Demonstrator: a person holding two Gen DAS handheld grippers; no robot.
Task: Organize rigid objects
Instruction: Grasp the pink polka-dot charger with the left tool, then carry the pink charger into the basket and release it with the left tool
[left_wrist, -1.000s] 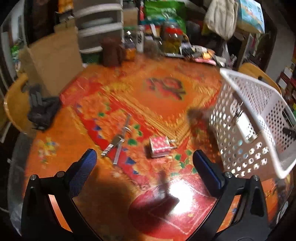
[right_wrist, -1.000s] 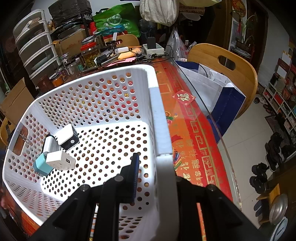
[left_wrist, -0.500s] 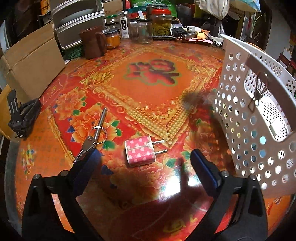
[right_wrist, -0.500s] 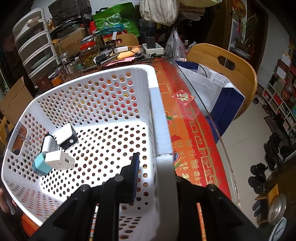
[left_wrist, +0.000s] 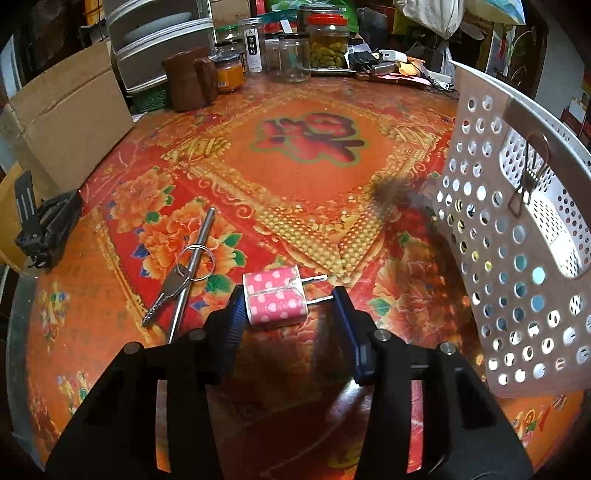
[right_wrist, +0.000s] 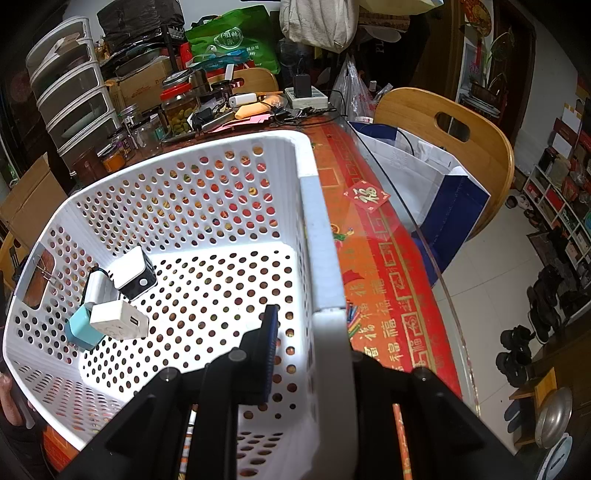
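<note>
Cluttered room, round table under a red and gold flowered cloth, jars and a cardboard box along the far edge. On the cloth to the left, a key on a ring beside a thin metal rod, untouched. Just right of these, the pink polka-dot charger, prongs pointing right. A second ago seen from higher up with the tongs spread wide; now down low, the left gripper narrowed around the charger, left pad touching its side, right pad beside the prongs with a sliver of gap left. Apart yet, not clamped. Likely the closing phase of the pick, lift to follow. Further right, the white perforated basket, tilted, unchanged from a second ago, with four chargers gathered at its low corner. Right gripper clamped together on the basket's rim, holding it tipped toward the left side, ready to receive the pink one.
</note>
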